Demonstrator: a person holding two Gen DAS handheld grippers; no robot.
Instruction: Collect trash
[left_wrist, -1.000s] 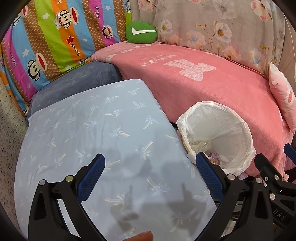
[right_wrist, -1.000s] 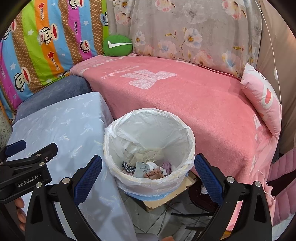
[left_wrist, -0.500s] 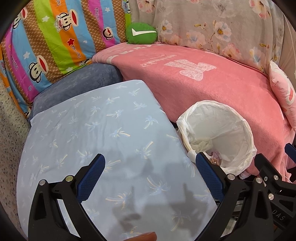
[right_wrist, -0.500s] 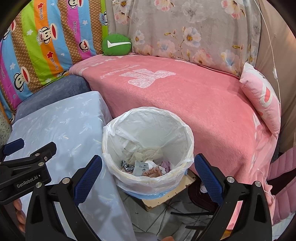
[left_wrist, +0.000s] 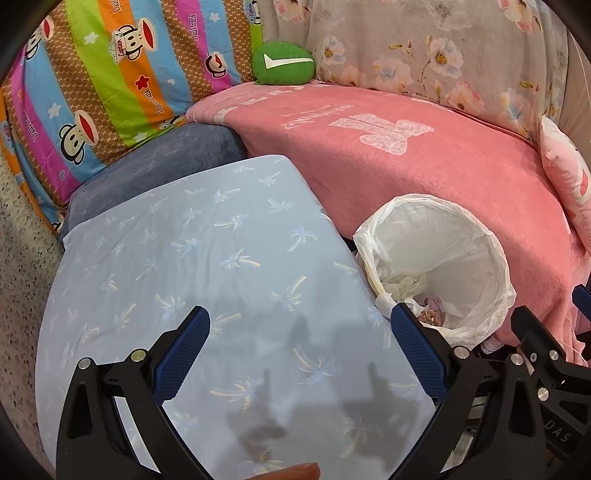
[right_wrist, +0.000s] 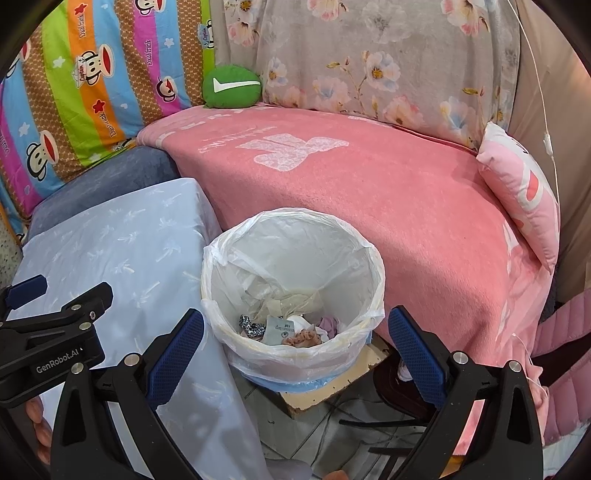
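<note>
From the left wrist, the left tool (left_wrist: 297, 345) hangs with its blue-padded jaws spread wide and empty over a pale blue cloth with a palm print (left_wrist: 207, 266) that covers a bench-like block. No loose trash shows on that cloth, so collecting looks largely done here. The round bin lined with a white plastic bag (left_wrist: 495, 254) stands just right of the cloth, against the pink blanket (left_wrist: 424, 177) on the couch. Part of the right tool shows as black links at the lower right, beside the bin.

From the right wrist, the right tool (right_wrist: 295, 343) is likewise wide apart, gripping nothing, and hovers above the near rim of the bin (right_wrist: 373, 258). The collected trash (right_wrist: 291, 328), paper scraps, a tag and bits of fabric, lies at the bottom of the bin, probably why both tools are free. Behind the bin sit a green round cushion (right_wrist: 232, 86) and a striped monkey-print quilt (right_wrist: 85, 85); a pink pillow (right_wrist: 521, 192) lies to the bin's right. Below the bin, a cardboard sheet (right_wrist: 332, 384) and dark cables crowd the floor.
</note>
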